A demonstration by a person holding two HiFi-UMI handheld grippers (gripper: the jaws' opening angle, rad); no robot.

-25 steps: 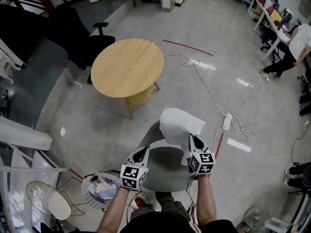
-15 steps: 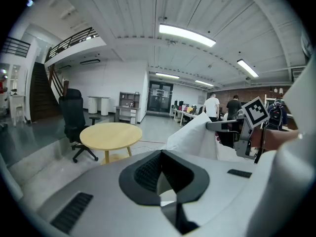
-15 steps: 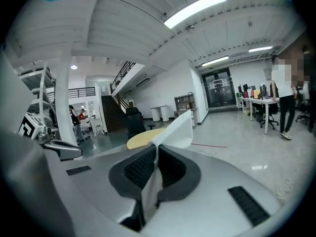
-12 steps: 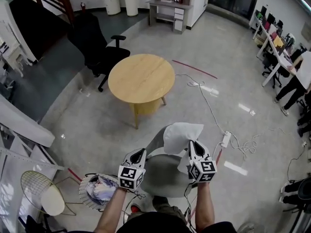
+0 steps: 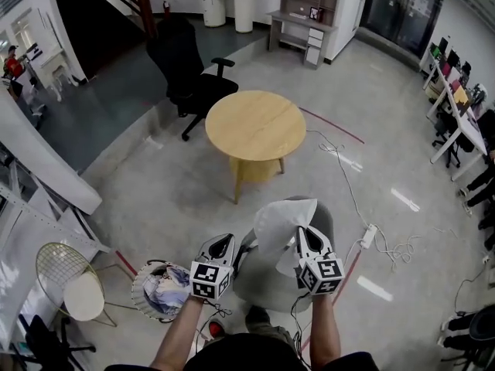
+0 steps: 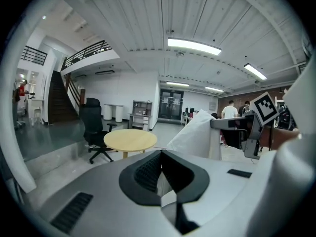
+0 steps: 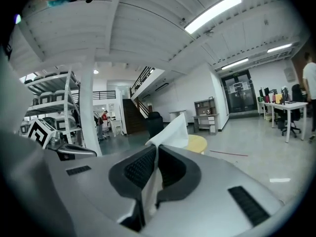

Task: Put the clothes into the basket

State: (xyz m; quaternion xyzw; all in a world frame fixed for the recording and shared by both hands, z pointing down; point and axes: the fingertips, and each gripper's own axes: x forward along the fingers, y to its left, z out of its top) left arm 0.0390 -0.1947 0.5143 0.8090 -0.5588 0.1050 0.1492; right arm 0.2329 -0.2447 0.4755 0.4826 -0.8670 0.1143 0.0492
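**Garment stretched between 2 grippers**

The left gripper (image 5: 223, 244) and right gripper (image 5: 305, 235) are each clenched on an edge of the grey-and-white garment (image 5: 283, 221), held up at lower centre. The basket (image 5: 137, 291), holding printed cloth (image 5: 164, 294), stands on the floor at lower left.

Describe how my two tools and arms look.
The left tool and right tool: light grey bodies, black ribbed pads, tapering to a point. Each carries a white cube with black square markers, and a thin dark cable hangs below it. Bare forearms, no sleeves in view.
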